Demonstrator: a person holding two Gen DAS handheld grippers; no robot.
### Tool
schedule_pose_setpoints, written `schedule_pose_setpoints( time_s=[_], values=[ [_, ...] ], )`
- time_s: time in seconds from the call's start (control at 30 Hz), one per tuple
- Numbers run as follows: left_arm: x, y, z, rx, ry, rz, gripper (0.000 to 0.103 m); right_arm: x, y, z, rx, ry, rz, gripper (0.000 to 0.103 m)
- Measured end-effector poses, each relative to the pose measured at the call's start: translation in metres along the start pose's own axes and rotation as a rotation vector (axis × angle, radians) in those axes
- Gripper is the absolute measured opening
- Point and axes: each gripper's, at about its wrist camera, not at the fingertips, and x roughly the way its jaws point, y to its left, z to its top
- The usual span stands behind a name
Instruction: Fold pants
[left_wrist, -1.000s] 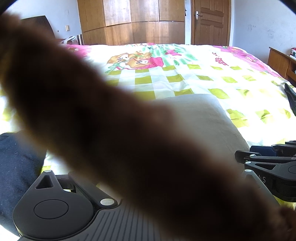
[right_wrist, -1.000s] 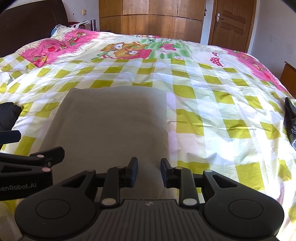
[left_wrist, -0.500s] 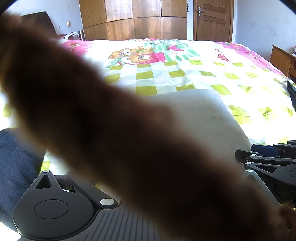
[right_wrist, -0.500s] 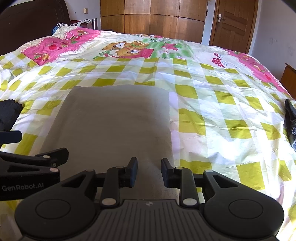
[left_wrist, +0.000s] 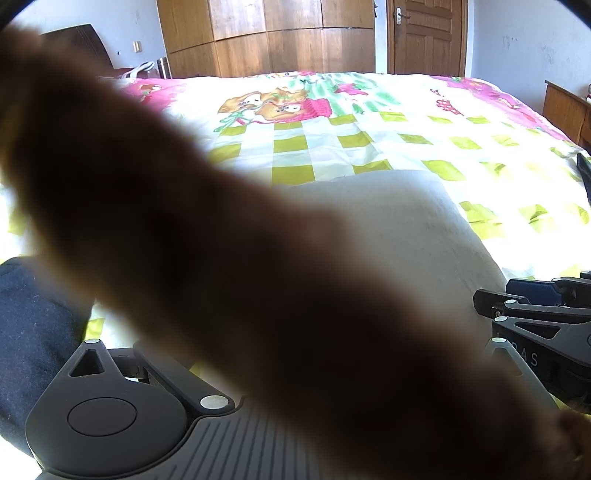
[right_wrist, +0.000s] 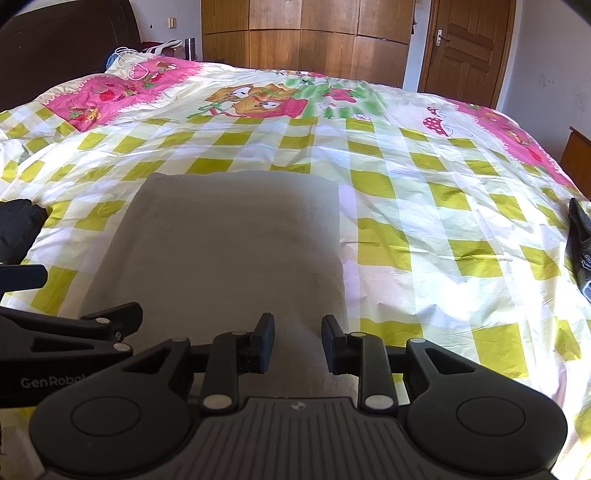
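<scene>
The grey pants (right_wrist: 229, 243) lie folded into a flat rectangle on the checked bedspread (right_wrist: 424, 206). My right gripper (right_wrist: 297, 341) is open and empty, low over the near edge of the pants. The pants also show in the left wrist view (left_wrist: 417, 221). A blurred brown shape (left_wrist: 221, 258) close to the lens hides the left gripper's fingers in that view. The left gripper (right_wrist: 122, 321) shows side-on at the left of the right wrist view, beside the pants; whether it is open or shut does not show. The right gripper (left_wrist: 491, 306) shows at the right edge of the left wrist view.
A dark garment (right_wrist: 16, 229) lies at the bed's left edge and a black item (right_wrist: 580, 243) at the right edge. Dark blue cloth (left_wrist: 33, 332) is at the lower left. A wooden wardrobe (right_wrist: 303, 37) and door (right_wrist: 465, 51) stand beyond the bed.
Both grippers have drawn back a little toward the near edge of the bed. The pants have not moved and the right jaws stay open.
</scene>
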Motion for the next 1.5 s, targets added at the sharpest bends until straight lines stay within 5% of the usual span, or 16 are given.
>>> schedule_pose_setpoints(
  time_s=[1.5],
  values=[
    [-0.0050,0.0011,0.0022,-0.001,-0.012,0.007,0.100,-0.0030,0.0054,0.0009,-0.011,-0.004,0.000,0.042]
  ],
)
